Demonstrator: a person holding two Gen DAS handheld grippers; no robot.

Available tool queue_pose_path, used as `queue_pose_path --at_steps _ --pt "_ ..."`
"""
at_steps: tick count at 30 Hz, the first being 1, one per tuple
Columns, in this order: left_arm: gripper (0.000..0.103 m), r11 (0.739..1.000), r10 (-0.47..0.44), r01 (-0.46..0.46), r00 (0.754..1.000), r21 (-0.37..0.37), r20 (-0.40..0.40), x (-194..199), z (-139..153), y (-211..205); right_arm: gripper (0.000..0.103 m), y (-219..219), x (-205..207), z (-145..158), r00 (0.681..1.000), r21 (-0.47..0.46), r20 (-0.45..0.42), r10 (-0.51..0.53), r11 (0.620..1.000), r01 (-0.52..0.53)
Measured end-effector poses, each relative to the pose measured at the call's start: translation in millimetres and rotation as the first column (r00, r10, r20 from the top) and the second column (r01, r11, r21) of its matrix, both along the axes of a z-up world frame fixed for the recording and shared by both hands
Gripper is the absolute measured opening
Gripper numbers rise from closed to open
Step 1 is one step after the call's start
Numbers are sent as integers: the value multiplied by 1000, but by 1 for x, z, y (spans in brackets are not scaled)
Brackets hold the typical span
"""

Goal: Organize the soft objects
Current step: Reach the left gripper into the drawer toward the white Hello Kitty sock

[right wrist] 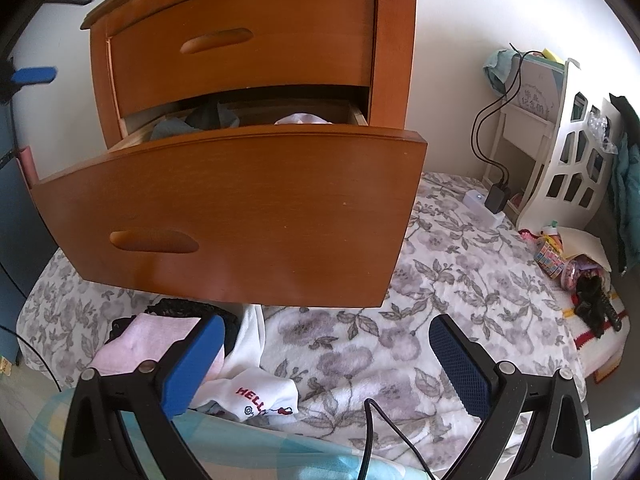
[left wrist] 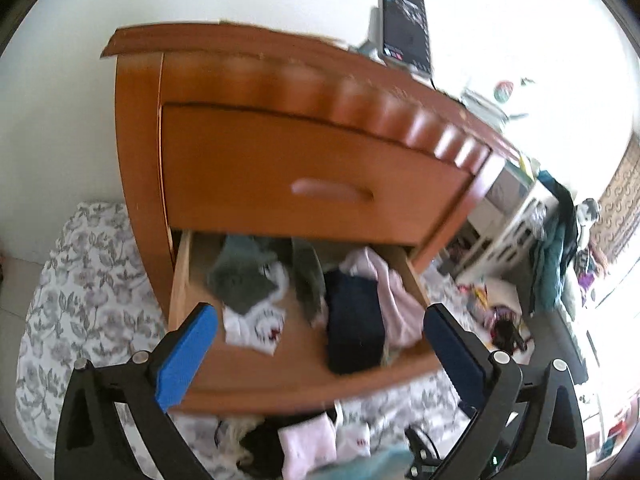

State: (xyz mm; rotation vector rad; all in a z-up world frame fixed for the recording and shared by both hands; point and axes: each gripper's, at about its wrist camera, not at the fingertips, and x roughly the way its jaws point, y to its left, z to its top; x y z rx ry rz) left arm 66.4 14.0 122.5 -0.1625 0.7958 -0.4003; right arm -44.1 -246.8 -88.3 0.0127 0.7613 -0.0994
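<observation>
In the left wrist view my left gripper (left wrist: pixel 320 336) hangs open above the pulled-out lower drawer (left wrist: pixel 280 384) of a wooden chest, nothing between its blue pads. Inside lie a grey garment (left wrist: pixel 244 276), a white printed sock (left wrist: pixel 256 326), a navy folded piece (left wrist: pixel 354 320) and a pink cloth (left wrist: pixel 394 300). In the right wrist view my right gripper (right wrist: pixel 326 360) stands open low over the floral blanket (right wrist: pixel 440 280), in front of the drawer front (right wrist: pixel 240 216). A pink sock (right wrist: pixel 148 344), a white sock with red print (right wrist: pixel 256 392) and a black lacy piece (right wrist: pixel 180 306) lie by its left finger.
The upper drawer (left wrist: pixel 304 176) is closed. A phone on a stand (left wrist: pixel 404 24) sits on the chest top. A white shelf unit (right wrist: pixel 560 152), a power strip with a charger (right wrist: pixel 488 200) and small clutter (right wrist: pixel 572 264) stand at the right. A black cable (right wrist: pixel 372 432) runs below my right gripper.
</observation>
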Motion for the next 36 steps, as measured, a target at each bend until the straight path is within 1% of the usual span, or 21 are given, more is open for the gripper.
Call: queue_pose_path --at_steps 1,3,5,7,8,10,13,15,17,19,22,24,26,28,30,36 --pt "103 1000 5 -5 1000 3 13 5 1 0 103 0 0 0 1000 2 -2 1 1000 -1" --pt "103 1000 -2 2 1000 29 -1 17 -2 -6 103 0 1 -1 1000 6 -4 1 1000 -1" --pt "103 997 -36 40 997 60 -71 33 -10 -13 103 -1 2 -2 1000 10 -7 2 1000 -2" --pt "103 992 -44 58 991 108 -126 46 -20 -20 103 -1 2 -2 1000 14 -11 5 1000 -5" --pt "103 986 -50 74 986 150 -157 53 -27 -25 103 -1 2 -2 1000 14 -11 5 1000 -5" --pt "103 968 -48 104 970 229 -239 68 -45 -34 103 -2 2 -3 1000 19 -14 7 1000 -7" --pt "103 957 -2 109 929 268 -369 86 -73 -36 103 -4 3 -4 1000 31 -18 8 999 -8" --pt "103 951 19 113 907 287 -420 95 -88 -36 103 -6 4 -6 1000 40 -23 7 999 -6" --pt "103 936 51 118 886 331 -460 103 -103 -37 103 -7 5 -7 1000 48 -29 7 999 -6" --pt "102 926 72 124 869 356 -490 111 -114 -38 103 -8 5 -7 999 58 -34 8 998 -6" --pt "102 918 99 133 835 374 -541 122 -133 -37 103 -8 6 -8 999 61 -36 10 998 -8" --pt "102 908 113 143 822 393 -559 126 -142 -38 103 -8 7 -8 999 65 -41 13 998 -10" --pt "102 893 126 161 807 420 -577 129 -152 -40 103 -9 7 -9 999 70 -47 15 997 -12" --pt "102 886 128 175 798 429 -589 131 -159 -41 103 -10 8 -10 999 76 -49 16 997 -12" --pt "102 873 136 190 789 448 -600 132 -165 -43 103 -11 9 -11 998 82 -53 15 997 -11" --pt "102 850 148 212 782 482 -606 136 -177 -52 103 -13 11 -13 998 93 -67 16 996 -10"
